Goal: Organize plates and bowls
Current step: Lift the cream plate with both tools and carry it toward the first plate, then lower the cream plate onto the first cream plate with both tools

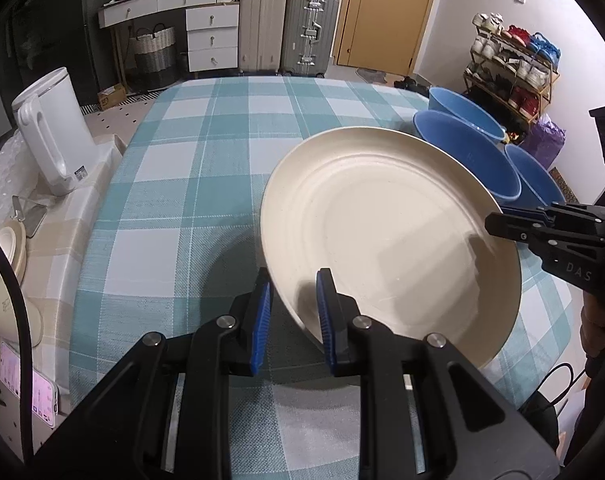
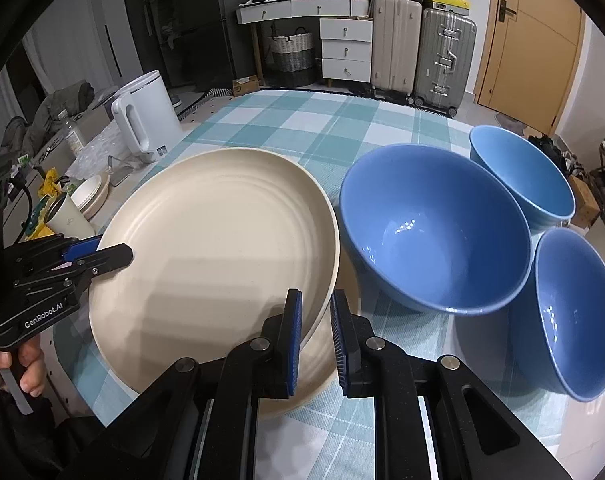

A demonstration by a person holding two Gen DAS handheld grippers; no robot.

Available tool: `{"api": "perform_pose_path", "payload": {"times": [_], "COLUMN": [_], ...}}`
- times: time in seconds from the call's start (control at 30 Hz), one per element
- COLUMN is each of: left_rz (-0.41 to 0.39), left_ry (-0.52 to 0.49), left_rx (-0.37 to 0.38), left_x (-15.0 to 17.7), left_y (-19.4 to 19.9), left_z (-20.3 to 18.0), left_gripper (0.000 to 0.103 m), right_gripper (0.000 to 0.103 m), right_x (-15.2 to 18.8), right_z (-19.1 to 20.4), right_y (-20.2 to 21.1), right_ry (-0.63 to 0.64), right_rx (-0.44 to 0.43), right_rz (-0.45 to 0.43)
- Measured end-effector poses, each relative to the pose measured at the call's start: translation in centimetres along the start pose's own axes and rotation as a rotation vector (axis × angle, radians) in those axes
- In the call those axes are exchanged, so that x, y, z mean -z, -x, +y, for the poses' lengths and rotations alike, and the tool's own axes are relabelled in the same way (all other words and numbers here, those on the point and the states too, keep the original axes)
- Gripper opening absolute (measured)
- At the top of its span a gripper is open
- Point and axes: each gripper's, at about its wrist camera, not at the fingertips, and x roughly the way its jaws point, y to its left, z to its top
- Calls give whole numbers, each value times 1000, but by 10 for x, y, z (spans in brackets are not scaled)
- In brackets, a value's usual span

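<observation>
A cream plate (image 1: 390, 232) is held tilted above the checked tablecloth (image 1: 206, 168). My left gripper (image 1: 292, 312) straddles its near-left rim with a gap between pads and rim. In the right wrist view the plate (image 2: 214, 248) sits over a second cream plate (image 2: 322, 360) lying on the cloth. My right gripper (image 2: 316, 340) straddles the upper plate's right rim. The left gripper (image 2: 98, 254) clasps the plate's left rim there. Three blue bowls (image 2: 434, 228) (image 2: 522, 176) (image 2: 578, 312) stand to the right.
A white kettle (image 1: 50, 132) stands on a side surface at left, with a cup (image 2: 68, 214) and small dishes (image 2: 92, 194) near it. Suitcases (image 1: 286, 28), drawers and a door lie beyond the table's far edge. A shoe rack (image 1: 514, 68) stands at right.
</observation>
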Motion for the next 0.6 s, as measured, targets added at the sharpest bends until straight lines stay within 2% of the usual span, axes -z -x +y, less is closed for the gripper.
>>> {"api": "perform_pose_path", "payload": {"times": [0.4, 0.6], "left_rz": [31, 43], "left_ry": [-36, -55], "left_rx": [-23, -45], "left_x": [6, 8], "left_y": [-26, -38], "left_z": [-9, -14], "left_gripper": [18, 18], "right_gripper": [16, 16], "right_x": [18, 22], "right_z": [-4, -1], "right_y": [-15, -25], "right_ry": [-23, -12], "right_rx": [21, 62], "right_rz": [22, 28]}}
